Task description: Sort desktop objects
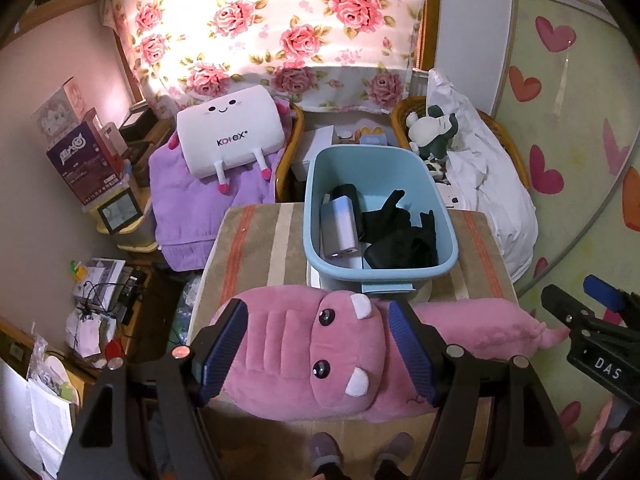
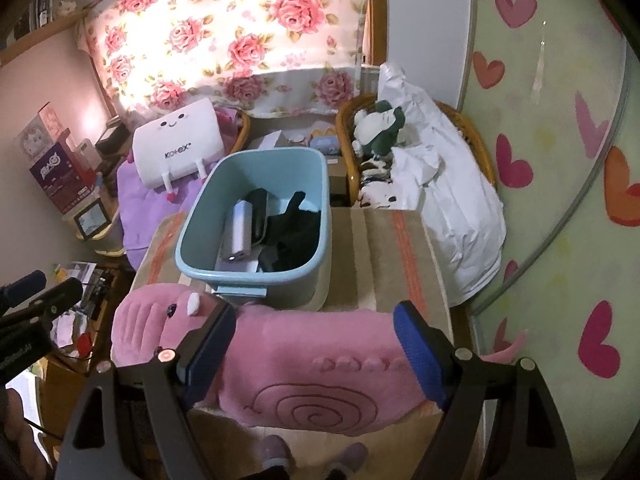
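Note:
A long pink plush toy (image 1: 308, 356) lies across the near edge of the striped table (image 1: 256, 248). My left gripper (image 1: 316, 352) is open, its blue pads on either side of the toy's head. My right gripper (image 2: 316, 352) is open, its pads on either side of the toy's body (image 2: 312, 360) with the spiral mark. A light blue bin (image 1: 444, 232) stands behind the toy and holds a silver power bank (image 1: 340, 228), black gloves (image 1: 404, 232) and a black case. The bin also shows in the right wrist view (image 2: 192, 236).
A white Kotex plush (image 1: 230, 132) lies on a purple blanket at the left. A wicker chair (image 1: 512, 152) with a white sheet and a green-and-white plush (image 1: 432, 132) stands at the right. Boxes and clutter fill the floor at left. My slippered feet (image 1: 360, 452) show below.

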